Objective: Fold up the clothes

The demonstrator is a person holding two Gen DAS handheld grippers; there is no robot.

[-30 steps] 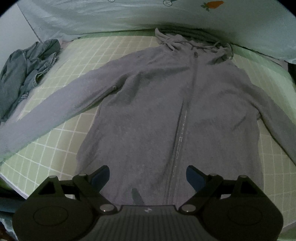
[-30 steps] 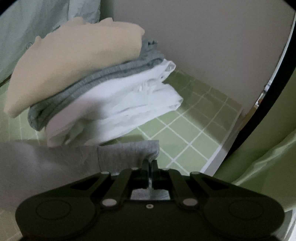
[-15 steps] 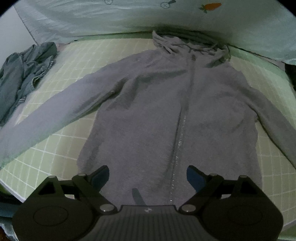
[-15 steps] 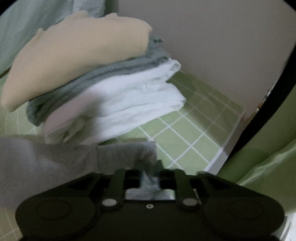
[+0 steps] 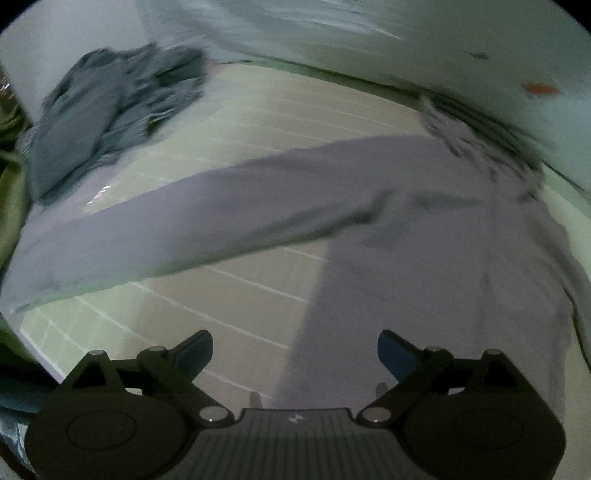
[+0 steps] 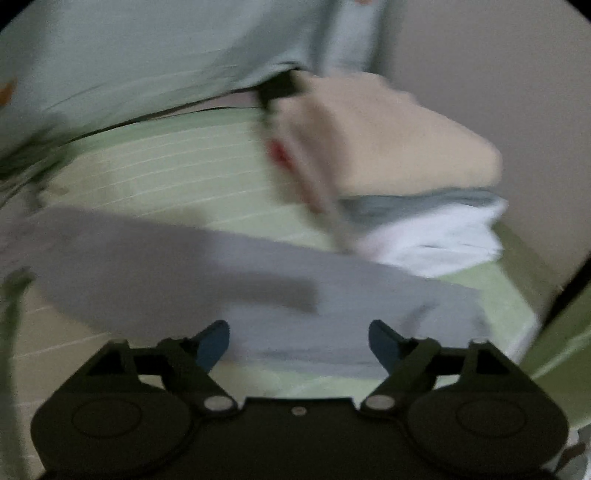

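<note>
A grey zip hoodie (image 5: pixel 424 258) lies spread flat on the green checked bed sheet (image 5: pixel 240 295), its left sleeve (image 5: pixel 184 229) stretched out to the left. My left gripper (image 5: pixel 295 350) is open and empty above the hoodie's lower left hem. In the right wrist view the hoodie's right sleeve (image 6: pixel 295 288) lies flat on the sheet, its cuff near the bed edge. My right gripper (image 6: pixel 299 341) is open and empty just above that sleeve. Both views are blurred by motion.
A crumpled blue-grey garment (image 5: pixel 107 110) lies at the bed's far left corner. A stack of folded clothes (image 6: pixel 399 177), beige on grey on white, sits by the wall beyond the right sleeve. A pale quilt (image 5: pixel 369 33) lies along the back. The bed edge (image 6: pixel 524 332) is close on the right.
My right gripper has opened and let go of the sleeve cuff, then swung left and back. My left gripper has swung left toward the left sleeve, still open.
</note>
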